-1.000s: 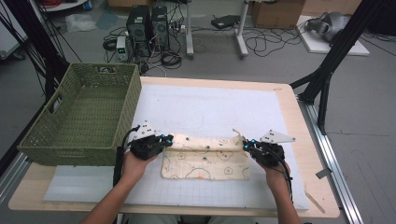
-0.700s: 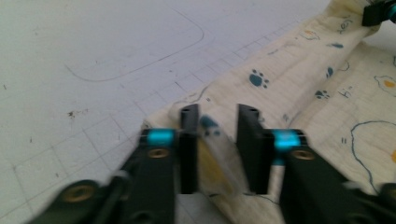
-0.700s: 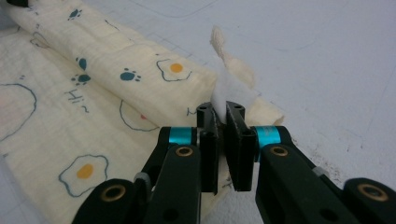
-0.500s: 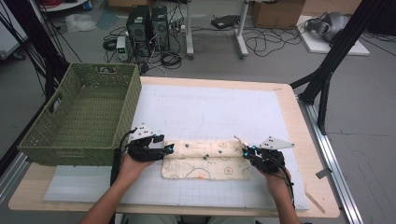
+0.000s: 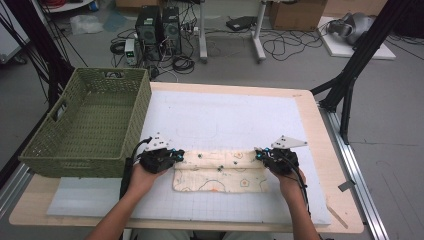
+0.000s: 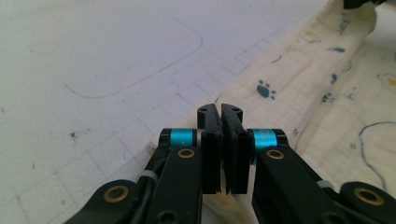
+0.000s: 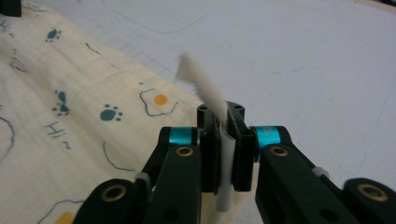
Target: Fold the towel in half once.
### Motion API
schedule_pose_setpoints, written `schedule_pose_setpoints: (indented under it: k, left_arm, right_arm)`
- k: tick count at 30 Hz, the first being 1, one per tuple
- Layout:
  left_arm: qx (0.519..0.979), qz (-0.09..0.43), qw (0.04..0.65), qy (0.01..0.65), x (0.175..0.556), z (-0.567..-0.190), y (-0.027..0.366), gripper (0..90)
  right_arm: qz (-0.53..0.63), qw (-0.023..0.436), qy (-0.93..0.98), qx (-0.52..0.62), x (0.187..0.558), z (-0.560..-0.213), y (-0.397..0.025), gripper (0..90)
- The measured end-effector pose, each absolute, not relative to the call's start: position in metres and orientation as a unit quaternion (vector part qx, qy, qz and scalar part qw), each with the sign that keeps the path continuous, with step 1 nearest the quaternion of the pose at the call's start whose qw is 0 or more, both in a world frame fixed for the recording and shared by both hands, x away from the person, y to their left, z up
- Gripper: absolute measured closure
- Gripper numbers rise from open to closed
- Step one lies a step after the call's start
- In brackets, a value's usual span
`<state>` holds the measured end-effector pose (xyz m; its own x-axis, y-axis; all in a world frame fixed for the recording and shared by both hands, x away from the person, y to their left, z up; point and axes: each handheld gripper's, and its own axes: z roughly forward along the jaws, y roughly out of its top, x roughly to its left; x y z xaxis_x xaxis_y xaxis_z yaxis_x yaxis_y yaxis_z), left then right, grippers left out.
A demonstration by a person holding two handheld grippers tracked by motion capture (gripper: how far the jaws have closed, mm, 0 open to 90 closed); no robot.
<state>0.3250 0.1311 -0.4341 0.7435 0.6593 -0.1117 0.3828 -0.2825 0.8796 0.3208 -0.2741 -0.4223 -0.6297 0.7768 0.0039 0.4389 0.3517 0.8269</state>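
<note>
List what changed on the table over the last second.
Both grippers, left and right, carried the far edge of the cloth toward the person, folding it over and making it narrower. Both stayed shut on its corners. The basket did not move.

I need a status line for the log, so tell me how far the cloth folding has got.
Partly done. The patterned cloth lies on the white mat with its far edge already doubled toward the person. In hand: the left gripper and right gripper each pinch a far corner; the right gripper view shows fabric clamped between the fingers. Left, probably: finishing the fold and moving the cloth to the green basket.
</note>
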Motion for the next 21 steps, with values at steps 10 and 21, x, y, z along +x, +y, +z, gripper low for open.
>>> schedule_pose_setpoints:
  k: [10,21]
  left_arm:
    - [0.788,0.132,0.521,0.299,0.298,-0.429,0.136,85.9]
    - [0.788,0.106,0.524,0.305,0.285,-0.434,0.144,74.4]
  right_arm:
    - [0.458,0.195,0.796,0.344,0.285,-0.421,-0.293,85.3]
    - [0.455,0.182,0.809,0.324,0.26,-0.429,-0.298,82.5]
